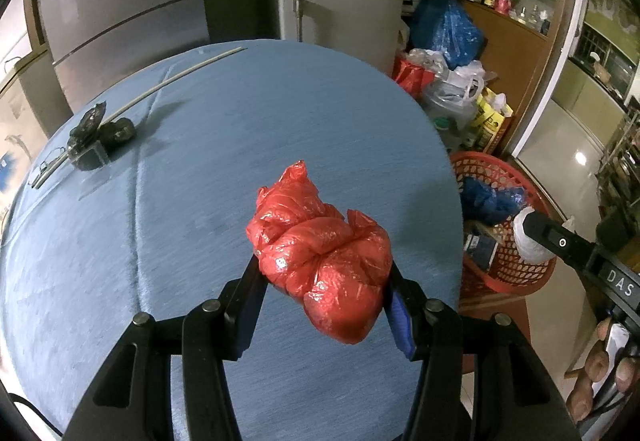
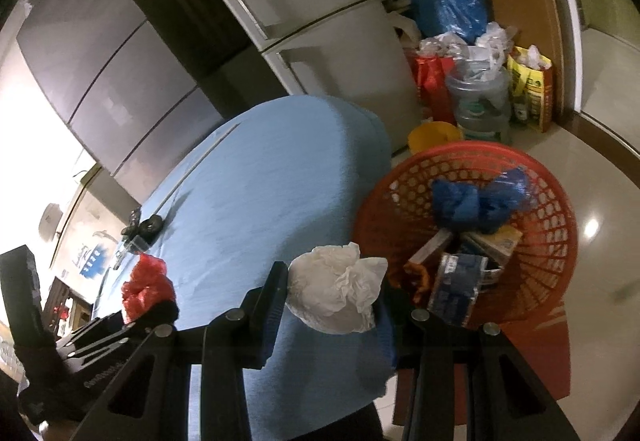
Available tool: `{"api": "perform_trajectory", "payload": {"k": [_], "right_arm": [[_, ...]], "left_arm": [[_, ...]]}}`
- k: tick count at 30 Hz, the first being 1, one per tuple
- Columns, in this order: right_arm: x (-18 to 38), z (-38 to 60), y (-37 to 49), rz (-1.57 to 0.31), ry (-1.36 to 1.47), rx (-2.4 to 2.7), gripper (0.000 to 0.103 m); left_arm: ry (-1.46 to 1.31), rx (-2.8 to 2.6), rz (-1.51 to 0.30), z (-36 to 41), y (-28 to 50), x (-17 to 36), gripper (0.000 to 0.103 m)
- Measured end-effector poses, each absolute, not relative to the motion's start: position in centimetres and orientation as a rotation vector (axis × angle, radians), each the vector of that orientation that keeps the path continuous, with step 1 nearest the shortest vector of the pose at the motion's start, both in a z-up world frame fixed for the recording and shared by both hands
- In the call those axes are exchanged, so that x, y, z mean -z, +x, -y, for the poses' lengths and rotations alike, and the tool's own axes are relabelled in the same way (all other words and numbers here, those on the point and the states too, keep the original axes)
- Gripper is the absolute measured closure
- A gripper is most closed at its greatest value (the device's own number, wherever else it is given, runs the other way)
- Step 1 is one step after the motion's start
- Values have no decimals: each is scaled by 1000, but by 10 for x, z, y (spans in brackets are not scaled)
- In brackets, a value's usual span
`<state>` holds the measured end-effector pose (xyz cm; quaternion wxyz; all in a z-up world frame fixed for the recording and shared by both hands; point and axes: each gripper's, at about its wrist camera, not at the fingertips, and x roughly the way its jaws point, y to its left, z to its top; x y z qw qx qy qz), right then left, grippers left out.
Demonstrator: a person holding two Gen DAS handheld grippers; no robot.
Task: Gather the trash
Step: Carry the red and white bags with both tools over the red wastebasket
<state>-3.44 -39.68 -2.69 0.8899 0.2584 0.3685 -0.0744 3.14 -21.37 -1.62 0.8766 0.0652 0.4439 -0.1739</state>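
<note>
Both grippers carry rubbish above a blue-covered table [image 1: 200, 181]. The left gripper [image 1: 322, 281] clamps a crumpled red plastic bag [image 1: 320, 257] between its pads, lifted clear of the cloth. The right gripper [image 2: 334, 293] pinches a wad of white paper [image 2: 336, 289] at the table's right edge, just beside a red basket [image 2: 552, 225] on the floor already holding blue plastic and cartons, apparently the drop point. Small dark items [image 1: 100, 129] lie at the table's far left.
</note>
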Motion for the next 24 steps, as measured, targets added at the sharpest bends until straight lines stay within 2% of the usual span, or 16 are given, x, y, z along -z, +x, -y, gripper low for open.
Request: {"api": "perform_trajectory", "payload": {"k": [24], "right_arm": [[29, 456, -53, -743, 580, 297, 60]], "left_arm": [[212, 530, -897, 291, 28, 3, 47]]}}
